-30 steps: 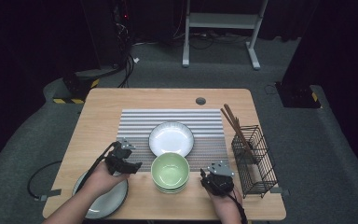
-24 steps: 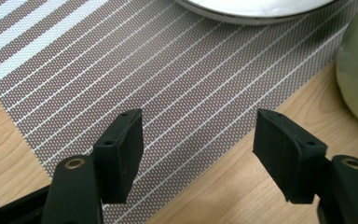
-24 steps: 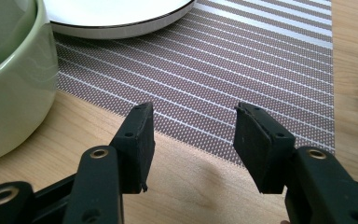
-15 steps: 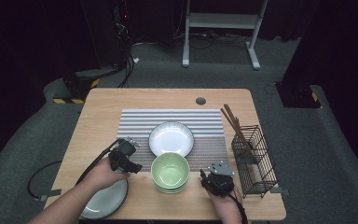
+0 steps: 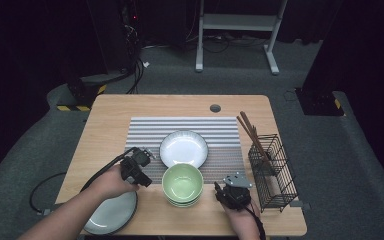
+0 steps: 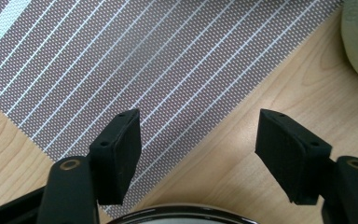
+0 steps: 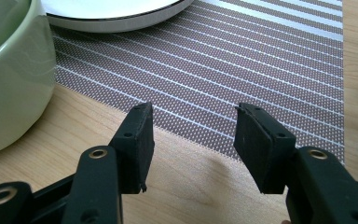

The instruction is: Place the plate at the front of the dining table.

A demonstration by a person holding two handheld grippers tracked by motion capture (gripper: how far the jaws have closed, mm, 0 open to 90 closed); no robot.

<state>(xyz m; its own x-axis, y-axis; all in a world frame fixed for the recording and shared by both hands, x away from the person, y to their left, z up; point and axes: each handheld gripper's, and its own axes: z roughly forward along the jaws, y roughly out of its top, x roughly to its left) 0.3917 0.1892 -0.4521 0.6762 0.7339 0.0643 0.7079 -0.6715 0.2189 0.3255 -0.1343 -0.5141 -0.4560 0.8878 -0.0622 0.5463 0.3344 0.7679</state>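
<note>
The left gripper [image 5: 141, 159] hangs over the near-left part of the worktop [image 5: 110, 107], above the near-left corner of the striped placemat [image 5: 145, 131]. Its jaws stand wide apart and have just been opening a little further; there is nothing between them, just the mat's corner and bare wood below, as the left gripper view [image 6: 198, 140] shows. At the bottom edge of that view the dark rim of the grey plate [image 6: 182, 213] curves in just under the gripper. From above, that grey plate [image 5: 111, 216] lies at the near-left corner of the worktop, partly under the person's left forearm.

The right gripper [image 5: 219, 191] sits near the near edge, just right of the stack of green bowls [image 5: 182, 183]. Its jaws are likewise well open and hold nothing; in the right gripper view [image 7: 193, 126] the pads hover over wood at the mat's near edge, apart from the green bowl wall [image 7: 11, 79] that shows close by.

The white plate [image 5: 184, 148] rests on the middle of the mat, touching or just behind the bowls. A wire basket [image 5: 275, 175] with chopsticks [image 5: 250, 131] stands by the right edge.
</note>
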